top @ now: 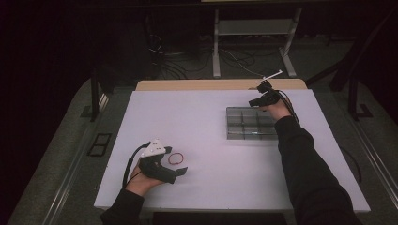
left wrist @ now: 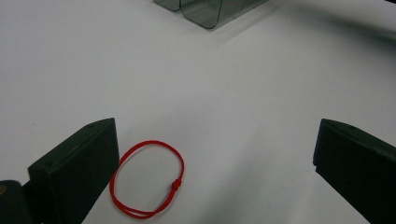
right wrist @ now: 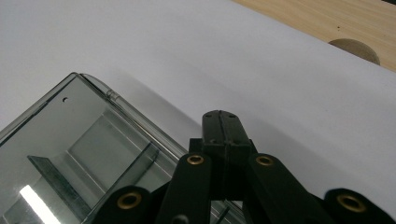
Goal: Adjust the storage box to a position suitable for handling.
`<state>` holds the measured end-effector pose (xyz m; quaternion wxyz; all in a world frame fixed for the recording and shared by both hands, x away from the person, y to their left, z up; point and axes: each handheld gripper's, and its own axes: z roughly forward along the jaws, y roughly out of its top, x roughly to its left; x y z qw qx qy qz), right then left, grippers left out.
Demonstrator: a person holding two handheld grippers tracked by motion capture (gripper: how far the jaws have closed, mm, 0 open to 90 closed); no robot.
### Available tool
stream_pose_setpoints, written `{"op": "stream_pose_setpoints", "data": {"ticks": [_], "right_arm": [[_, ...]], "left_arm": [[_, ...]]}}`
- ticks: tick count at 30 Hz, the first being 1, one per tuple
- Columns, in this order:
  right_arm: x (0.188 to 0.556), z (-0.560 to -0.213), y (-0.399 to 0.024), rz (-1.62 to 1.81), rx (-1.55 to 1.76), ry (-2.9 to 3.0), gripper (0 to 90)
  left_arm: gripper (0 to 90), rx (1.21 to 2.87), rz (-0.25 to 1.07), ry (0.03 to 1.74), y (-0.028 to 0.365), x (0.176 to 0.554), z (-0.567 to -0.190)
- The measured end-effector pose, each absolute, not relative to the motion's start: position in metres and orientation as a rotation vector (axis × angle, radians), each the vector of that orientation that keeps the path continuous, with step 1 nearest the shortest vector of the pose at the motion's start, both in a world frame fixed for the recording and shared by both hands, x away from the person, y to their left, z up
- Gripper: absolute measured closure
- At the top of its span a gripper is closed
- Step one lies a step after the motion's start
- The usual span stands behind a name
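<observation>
**Left gripper straddles the red loop, box waits well beyond**

Left gripper [top: 174, 165] sits low on the white table [top: 197, 140], jaws spread wide, nothing pinched. Look at the left gripper view: the red string bracelet [left wrist: 147, 179] lies flat on the table between the two black jaws, but far off centre. It sits right up against the jaw on the left of that view, possibly just touching it, while the other jaw stands well apart from the bracelet. So the coming grab turns on this offset: as I read it, the gripper wants to slide sideways toward the bracelet's side, or the close will sweep the loop rather than pinch it.

From the bracelet, the loop's long axis runs roughly along the jaw's line, with its small knot on the side facing the far jaw.

Beyond the bracelet, far across the table, stands the clear compartment box [top: 251, 123]. Over there, the right gripper [top: 264, 95] rests at the box's far edge, jaws pressed together on nothing, its tip just past the box rim in its own view. The left hand is plainly the nearer one to the bracelet.
</observation>
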<state>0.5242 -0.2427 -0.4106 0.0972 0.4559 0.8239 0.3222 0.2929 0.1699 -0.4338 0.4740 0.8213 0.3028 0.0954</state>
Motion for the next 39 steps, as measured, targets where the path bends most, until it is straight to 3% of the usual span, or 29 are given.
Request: {"op": "stream_pose_setpoints", "data": {"ticks": [39], "right_arm": [[0.495, -0.408, -0.241, 0.904, 1.296, 2.522, 89.6]], "left_arm": [[0.0, 2.02, 0.226, 0.722, 0.168, 0.292, -0.434]]}}
